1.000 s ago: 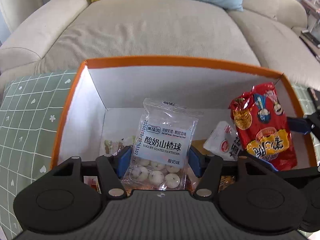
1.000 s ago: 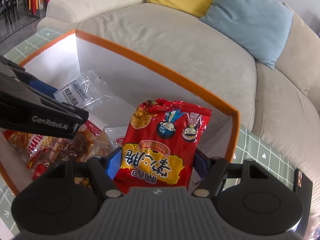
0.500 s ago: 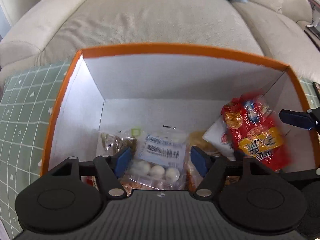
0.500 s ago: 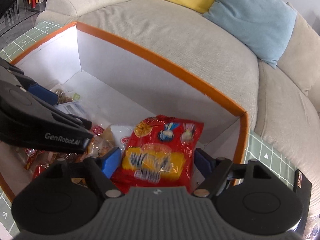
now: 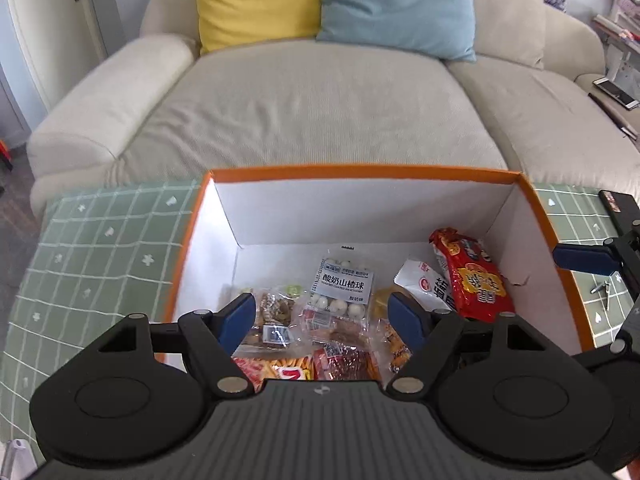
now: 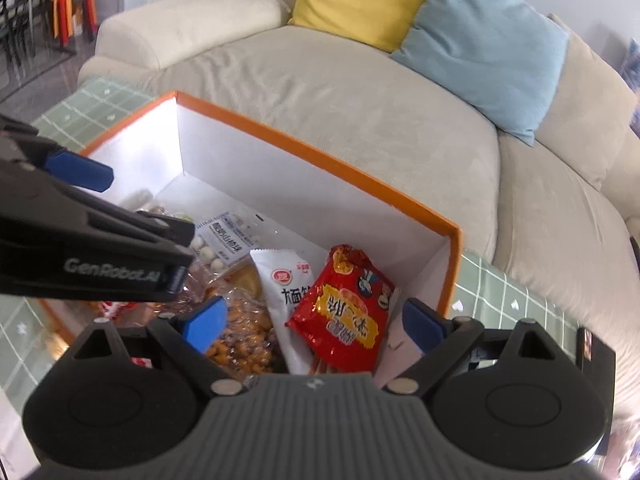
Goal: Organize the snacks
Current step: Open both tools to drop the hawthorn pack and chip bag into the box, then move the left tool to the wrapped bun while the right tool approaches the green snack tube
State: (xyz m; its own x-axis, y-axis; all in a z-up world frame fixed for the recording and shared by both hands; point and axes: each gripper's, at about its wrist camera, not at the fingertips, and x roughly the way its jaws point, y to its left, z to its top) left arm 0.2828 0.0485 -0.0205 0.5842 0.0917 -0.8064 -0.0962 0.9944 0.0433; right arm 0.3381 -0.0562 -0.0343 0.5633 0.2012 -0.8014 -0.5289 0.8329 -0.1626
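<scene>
Clear packet (image 5: 343, 284) label, box's 12 o'clock side: 酸奶山楂球
Left gripper (image 6: 80, 168) side, at 9 o'clock: GenRobot.AI

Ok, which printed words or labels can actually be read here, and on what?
"GenRobot.AI": side of the left gripper.
"酸奶山楂球", "YOGURT-COATED HAWTHORN": clear hawthorn ball bag in the orange box.
Red snack bag: yellow characters upside down, unreadable.
White packet: logo and characters partly hidden, unreadable.
</scene>
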